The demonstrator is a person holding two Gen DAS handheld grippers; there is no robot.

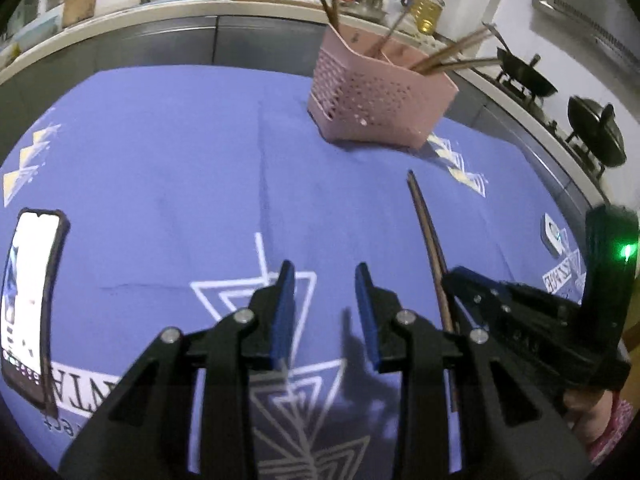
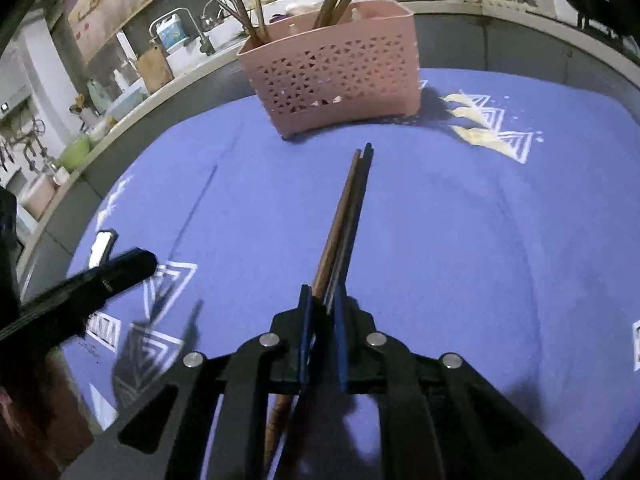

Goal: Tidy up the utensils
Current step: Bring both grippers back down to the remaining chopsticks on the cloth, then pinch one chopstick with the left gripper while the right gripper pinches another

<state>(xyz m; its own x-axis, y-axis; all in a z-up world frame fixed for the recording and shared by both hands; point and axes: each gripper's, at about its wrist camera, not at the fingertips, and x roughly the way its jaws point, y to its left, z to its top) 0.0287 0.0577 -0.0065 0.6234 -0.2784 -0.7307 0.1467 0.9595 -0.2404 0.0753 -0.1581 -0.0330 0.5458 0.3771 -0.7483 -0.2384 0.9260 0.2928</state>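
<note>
A brown chopstick [image 2: 344, 208] lies lengthwise on the blue cloth [image 2: 460, 240], with a dark strip along its right side that may be its shadow. My right gripper [image 2: 323, 288] is shut on the chopstick near its thick end, and the tip points at the pink perforated basket [image 2: 332, 76]. In the left wrist view the same chopstick [image 1: 426, 232] runs into the right gripper [image 1: 452, 278]. My left gripper [image 1: 325, 266] hovers open over the cloth, left of the chopstick, with nothing between its pads. The basket [image 1: 380, 100] holds several upright chopsticks.
A phone [image 1: 28, 300] with a lit screen lies on the cloth at the left. Behind the table runs a kitchen counter with a sink tap [image 2: 192, 28], bottles and a stove with a dark wok [image 1: 524, 76]. A person's hand [image 1: 592, 412] holds the right gripper.
</note>
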